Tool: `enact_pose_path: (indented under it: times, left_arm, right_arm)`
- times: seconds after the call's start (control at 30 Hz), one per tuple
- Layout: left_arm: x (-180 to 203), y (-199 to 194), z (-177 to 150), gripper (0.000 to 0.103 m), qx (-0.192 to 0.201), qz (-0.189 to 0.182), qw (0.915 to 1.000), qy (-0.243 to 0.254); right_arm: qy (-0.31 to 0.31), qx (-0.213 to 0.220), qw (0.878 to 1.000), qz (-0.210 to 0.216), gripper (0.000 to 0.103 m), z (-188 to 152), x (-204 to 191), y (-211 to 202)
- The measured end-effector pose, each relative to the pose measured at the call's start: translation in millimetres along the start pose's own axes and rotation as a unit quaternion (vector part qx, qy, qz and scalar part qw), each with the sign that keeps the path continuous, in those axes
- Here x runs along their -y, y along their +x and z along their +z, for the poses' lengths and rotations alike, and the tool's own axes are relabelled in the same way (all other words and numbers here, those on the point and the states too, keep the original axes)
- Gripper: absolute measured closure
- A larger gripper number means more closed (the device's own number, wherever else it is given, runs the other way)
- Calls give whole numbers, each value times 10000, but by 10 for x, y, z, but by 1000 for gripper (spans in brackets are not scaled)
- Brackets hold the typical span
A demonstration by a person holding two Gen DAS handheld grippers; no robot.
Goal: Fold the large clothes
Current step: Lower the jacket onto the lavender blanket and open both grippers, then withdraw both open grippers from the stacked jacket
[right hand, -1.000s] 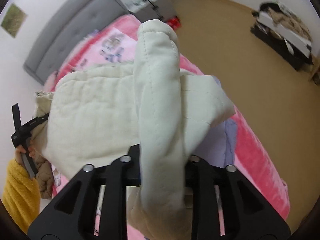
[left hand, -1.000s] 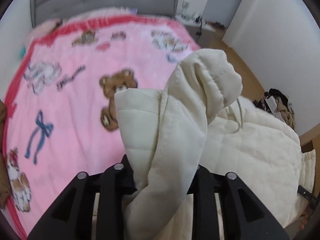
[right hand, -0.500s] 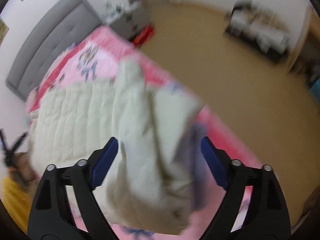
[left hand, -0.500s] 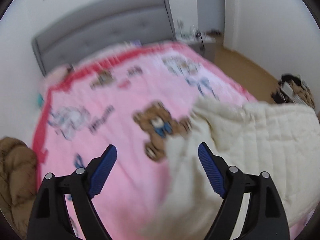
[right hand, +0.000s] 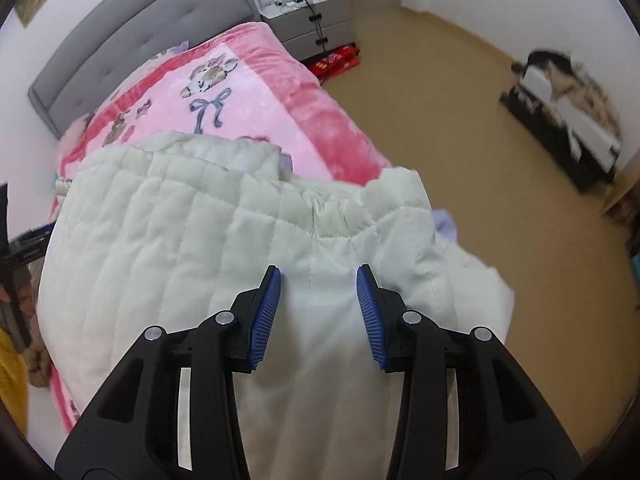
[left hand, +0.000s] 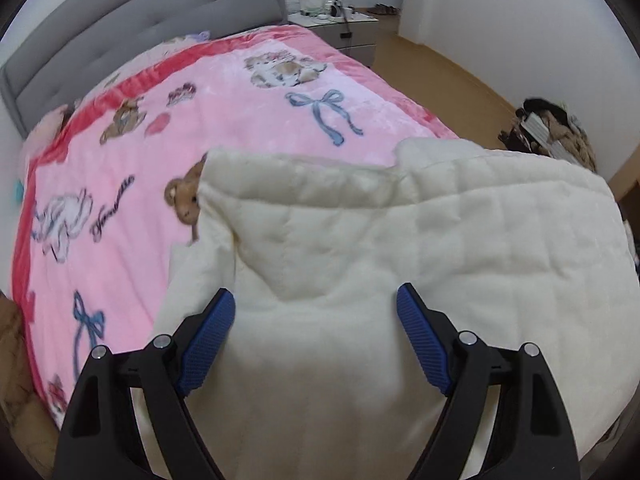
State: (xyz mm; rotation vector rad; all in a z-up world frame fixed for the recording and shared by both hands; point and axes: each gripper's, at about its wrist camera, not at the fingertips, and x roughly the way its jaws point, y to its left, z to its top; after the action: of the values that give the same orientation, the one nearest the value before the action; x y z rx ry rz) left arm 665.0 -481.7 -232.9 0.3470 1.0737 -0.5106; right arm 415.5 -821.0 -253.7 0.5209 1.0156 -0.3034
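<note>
Cream quilted jacket (left hand: pixel 400 248) lies spread on the bed over a pink blanket (left hand: pixel 160 152) printed with bears and blue bows. It covers the near end of the bed; in the right wrist view one puffy edge (right hand: pixel 400 200) reaches to the side of the mattress above the wooden floor (right hand: pixel 460 100).

Left gripper (left hand: pixel 316 320) — fingers spread wide and released, blue ribbed pads (left hand: pixel 208 340) facing inward. It points steeply down at the jacket. Quilted cloth fills the gap between the pads, but neither pad visibly presses it; whether the left pad's tip brushes the folded edge beside it I cannot tell.

Right gripper (right hand: pixel 318 292) — fingers about half apart, having just been closing. The jacket's stitched panel sits in the gap between the blue pads (right hand: pixel 266 316); the pads do not pinch it, nothing gathered or lifted. Released, not grasping.

Surroundings: grey padded headboard (left hand: pixel 140 32) at the far end of the bed, grey nightstand (right hand: pixel 316 16) beside it with small items on top, red packages (right hand: pixel 336 60) on the floor at its foot. A dark low rack with heaped clothes (right hand: pixel 568 104) stands by the far wall. At the left edge of the right wrist view, a yellow sleeve (right hand: pixel 12 368).
</note>
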Motion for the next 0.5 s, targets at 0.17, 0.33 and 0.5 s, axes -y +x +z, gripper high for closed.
enact_pose_path:
  times: [0.17,0.33,0.5]
  left_arm:
    - [-27,93,-211,21,-5,12,10000,-3]
    - [-23,21,-285,21,246,174,9991,-288]
    - [52,-206,-348,21,453,245,9983,-280]
  right_arm:
    - [332,42,9982,498,66,-275,106,144]
    - [248,112,9996,75,65,-366,-39,150]
    - [332,-48,9992,-214,44,-270,-210,-14]
